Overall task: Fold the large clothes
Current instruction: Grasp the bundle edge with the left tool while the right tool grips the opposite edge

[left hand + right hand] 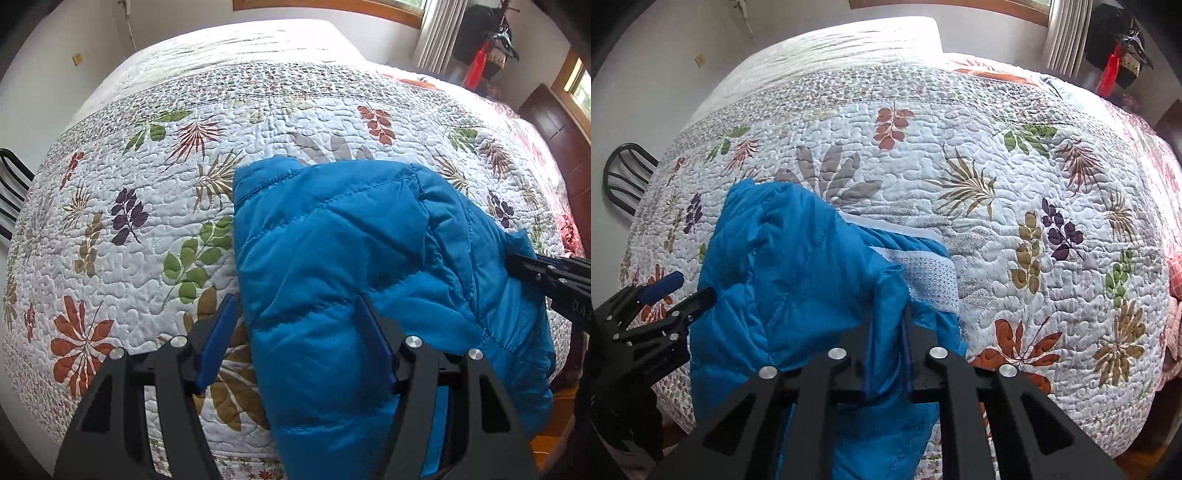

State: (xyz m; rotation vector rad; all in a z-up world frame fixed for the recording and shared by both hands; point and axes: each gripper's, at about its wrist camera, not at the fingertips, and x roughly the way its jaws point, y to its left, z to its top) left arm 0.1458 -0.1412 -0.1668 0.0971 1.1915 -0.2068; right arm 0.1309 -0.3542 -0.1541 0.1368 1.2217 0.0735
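Right tool [888, 325] pinches the blue jacket [351, 258] edge for lifting; left tool [299, 332] gapes wide over its side.

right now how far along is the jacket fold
Partly done: the blue jacket lies bunched on the quilt, one part already doubled over. In hand: the right gripper is shut on a jacket edge; the left gripper is open around the other side. Left: flattening and the final folds.
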